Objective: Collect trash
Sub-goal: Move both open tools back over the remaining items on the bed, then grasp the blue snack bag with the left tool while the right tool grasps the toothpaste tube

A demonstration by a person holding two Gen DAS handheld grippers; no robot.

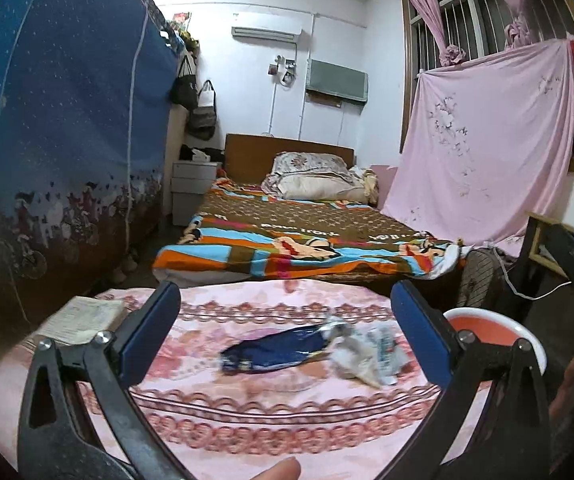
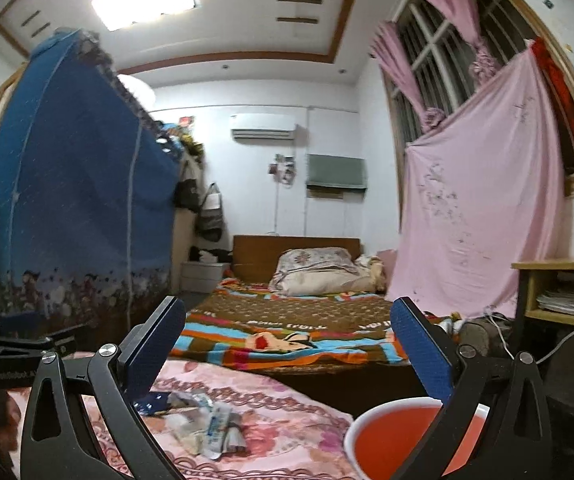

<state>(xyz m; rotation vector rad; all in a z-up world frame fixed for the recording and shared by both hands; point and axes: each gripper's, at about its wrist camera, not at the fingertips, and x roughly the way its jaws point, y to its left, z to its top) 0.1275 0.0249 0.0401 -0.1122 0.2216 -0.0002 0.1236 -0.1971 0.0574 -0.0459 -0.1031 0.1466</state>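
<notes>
A dark blue wrapper [image 1: 277,350] lies on the pink floral cloth [image 1: 247,420], with crumpled clear and white wrappers [image 1: 367,354] just to its right. My left gripper [image 1: 285,312] hangs open above and in front of them, nothing between its fingers. In the right wrist view the crumpled wrappers [image 2: 211,426] lie low left and a bit of the blue wrapper [image 2: 151,402] peeks past the left finger. My right gripper [image 2: 287,330] is open and empty, raised over the cloth's edge. A red basin with a white rim [image 2: 399,436] sits under its right finger.
The red basin [image 1: 487,330] stands off the cloth's right edge. A paper booklet [image 1: 83,316] lies at the cloth's left. Beyond is a bed [image 1: 307,232] with a striped blanket, a blue fabric wardrobe [image 1: 67,120] left, a wooden shelf [image 2: 559,292] right. A fingertip [image 1: 279,470] shows at the bottom.
</notes>
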